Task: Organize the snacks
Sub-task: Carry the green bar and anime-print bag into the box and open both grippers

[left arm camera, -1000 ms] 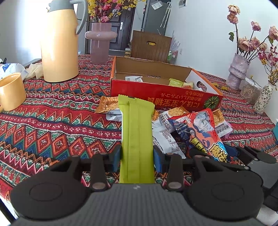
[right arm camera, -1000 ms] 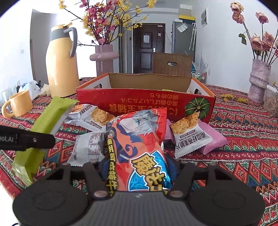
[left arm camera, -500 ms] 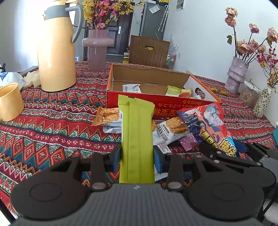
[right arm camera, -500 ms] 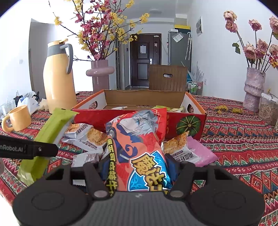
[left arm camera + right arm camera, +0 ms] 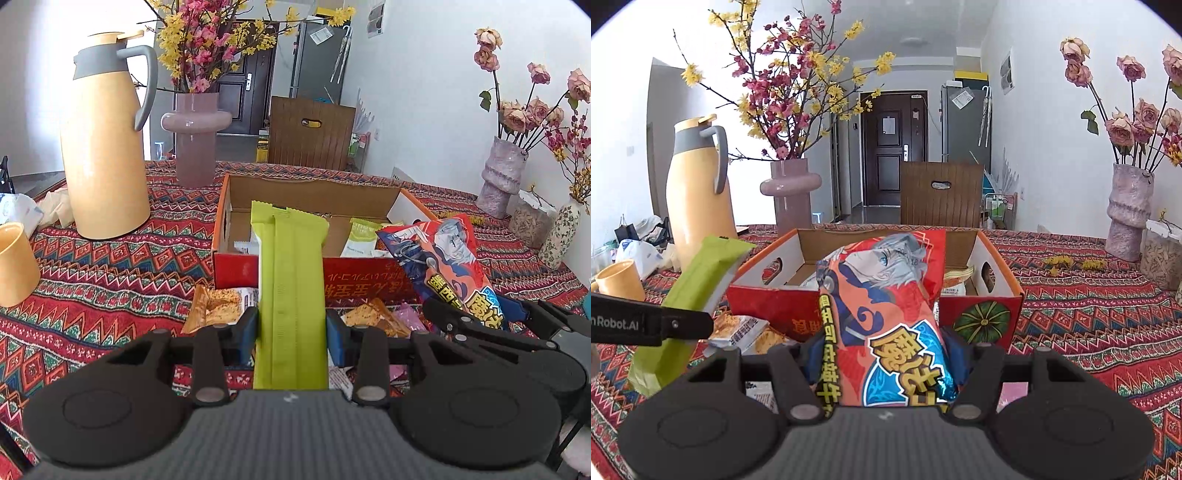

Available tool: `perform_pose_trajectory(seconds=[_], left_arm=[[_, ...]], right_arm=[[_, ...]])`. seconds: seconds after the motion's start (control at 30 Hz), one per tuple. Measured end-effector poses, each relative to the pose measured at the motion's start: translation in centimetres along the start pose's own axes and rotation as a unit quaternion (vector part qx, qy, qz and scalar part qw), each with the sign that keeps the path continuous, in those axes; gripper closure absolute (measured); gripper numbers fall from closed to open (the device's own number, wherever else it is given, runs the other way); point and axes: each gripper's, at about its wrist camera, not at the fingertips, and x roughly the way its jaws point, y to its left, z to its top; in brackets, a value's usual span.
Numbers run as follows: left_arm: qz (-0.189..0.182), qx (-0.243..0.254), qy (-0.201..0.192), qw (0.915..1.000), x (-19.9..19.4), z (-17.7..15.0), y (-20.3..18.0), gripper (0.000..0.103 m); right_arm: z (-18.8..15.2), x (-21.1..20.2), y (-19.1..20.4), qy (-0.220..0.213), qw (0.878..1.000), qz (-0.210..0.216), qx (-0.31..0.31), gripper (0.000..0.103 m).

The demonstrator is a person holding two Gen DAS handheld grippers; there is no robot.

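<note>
The left gripper (image 5: 291, 332) is clamped on a plain green packet (image 5: 291, 295), its lower end hidden behind the gripper body. The right gripper (image 5: 882, 354) is clamped on a red cartoon snack bag (image 5: 886, 314) with yellow Chinese lettering, bottom cut off. Both are held above the desk (image 5: 92, 266), before the red cardboard box (image 5: 982, 317), whose contents are partly blocked. The left gripper's side reads "nRobot.AI", start cropped.

The left gripper (image 5: 291, 332) fills the lower middle of the left wrist view, its jaws pressed on the sides of a long green packet (image 5: 291, 295) that sticks up toward the frame's centre. The right gripper (image 5: 882, 350) sits low and central in the right wrist view, jaws clamped wider on an orange cartoon snack bag (image 5: 886, 306). In the left wrist view it shows at the right edge.
</note>
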Motion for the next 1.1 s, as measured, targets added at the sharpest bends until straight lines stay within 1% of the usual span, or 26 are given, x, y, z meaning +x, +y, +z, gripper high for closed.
perform_pose_trajectory(seconds=[0.27,0.7,0.93,1.1], left_arm=[[0.004,0.010,-0.015,0.9998,1.4,2.7,-0.7,0.064],[0.019,0.019,-0.029,0.9992,5.1,7.5,-1.5,0.064],[0.026,0.014,-0.030,0.9991,7.9,9.7,-1.6,0.064],[0.030,0.011,-0.029,0.9991,10.0,10.8,-1.4,0.064]], right_arm=[[2.5,2.1,-0.9,-0.016,1.000,-0.003,0.002,0.041],[6.9,6.2,-2.7,-0.041,0.999,-0.013,0.002,0.041],[8.6,9.2,-3.8,-0.039,0.999,-0.021,0.006,0.041],[9.1,11.6,-4.4,-0.028,0.999,-0.022,0.013,0.041]])
